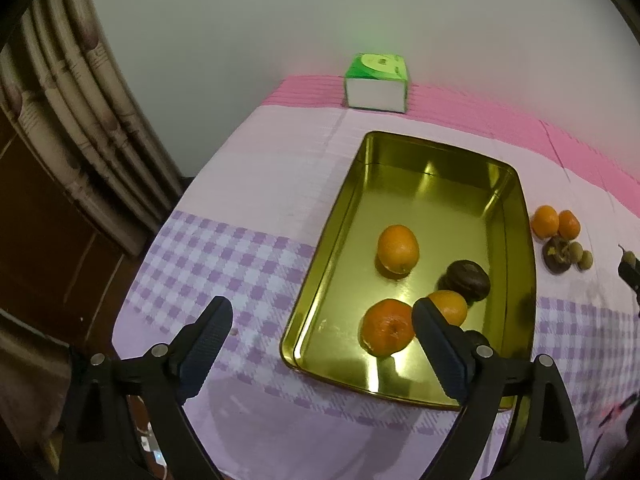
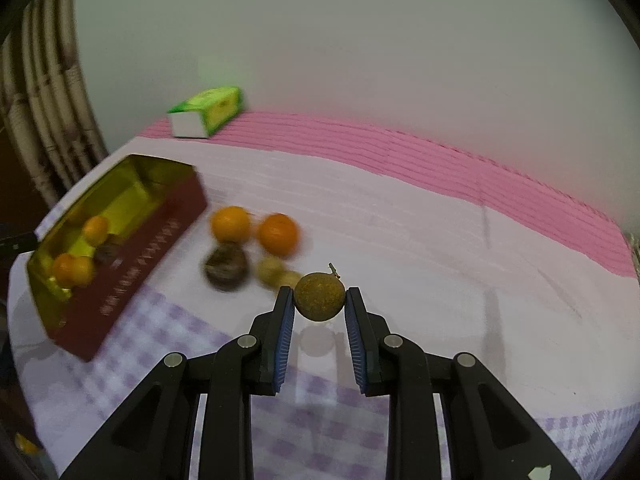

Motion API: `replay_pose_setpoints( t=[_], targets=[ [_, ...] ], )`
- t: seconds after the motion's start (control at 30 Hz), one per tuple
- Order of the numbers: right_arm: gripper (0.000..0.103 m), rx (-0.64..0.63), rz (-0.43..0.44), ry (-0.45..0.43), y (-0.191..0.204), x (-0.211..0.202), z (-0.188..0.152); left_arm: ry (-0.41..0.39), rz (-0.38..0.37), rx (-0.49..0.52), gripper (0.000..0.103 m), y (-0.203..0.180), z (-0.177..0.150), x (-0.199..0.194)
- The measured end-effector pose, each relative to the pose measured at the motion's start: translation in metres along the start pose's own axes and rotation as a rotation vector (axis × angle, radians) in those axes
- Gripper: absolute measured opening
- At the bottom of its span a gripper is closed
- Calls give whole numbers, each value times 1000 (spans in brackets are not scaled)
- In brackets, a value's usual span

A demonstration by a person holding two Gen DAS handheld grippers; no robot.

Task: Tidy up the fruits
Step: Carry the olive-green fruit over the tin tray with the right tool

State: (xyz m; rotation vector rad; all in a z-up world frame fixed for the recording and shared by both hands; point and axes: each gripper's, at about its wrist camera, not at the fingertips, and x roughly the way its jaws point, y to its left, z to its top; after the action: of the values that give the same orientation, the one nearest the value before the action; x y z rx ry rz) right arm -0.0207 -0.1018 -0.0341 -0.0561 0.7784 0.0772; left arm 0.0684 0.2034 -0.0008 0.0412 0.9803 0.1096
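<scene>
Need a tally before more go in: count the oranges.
5. Three oranges in the gold tin. Two on the tablecloth beside it. The gripper may hide more.

Left gripper (image 1: 322,320) held above bench (image 1: 248,184), jaws spread wide; three oranges (image 1: 398,249) seen in gold tray (image 1: 348,216).

The left wrist view looks down from above and just before the near end of the gold tray (image 1: 516,216), facing along it toward the green tissue box (image 1: 378,82) at the wall. The right wrist view sits lower and to the tray's (image 2: 132,248) right, facing the same wall. Both share the tray, the box (image 2: 208,114) and the loose fruits (image 1: 558,236) (image 2: 248,244) beside the tray.
</scene>
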Motion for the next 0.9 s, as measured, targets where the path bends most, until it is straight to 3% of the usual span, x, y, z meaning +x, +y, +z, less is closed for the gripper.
replay_pose_setpoints(
  t=[0.6, 0.9],
  targets=[
    [24, -174, 242, -16, 127, 1, 29, -1, 39, -121, 92, 30, 1, -1],
    [24, -235, 289, 21, 168, 16, 25, 18, 44, -201, 92, 50, -1, 0]
  ],
)
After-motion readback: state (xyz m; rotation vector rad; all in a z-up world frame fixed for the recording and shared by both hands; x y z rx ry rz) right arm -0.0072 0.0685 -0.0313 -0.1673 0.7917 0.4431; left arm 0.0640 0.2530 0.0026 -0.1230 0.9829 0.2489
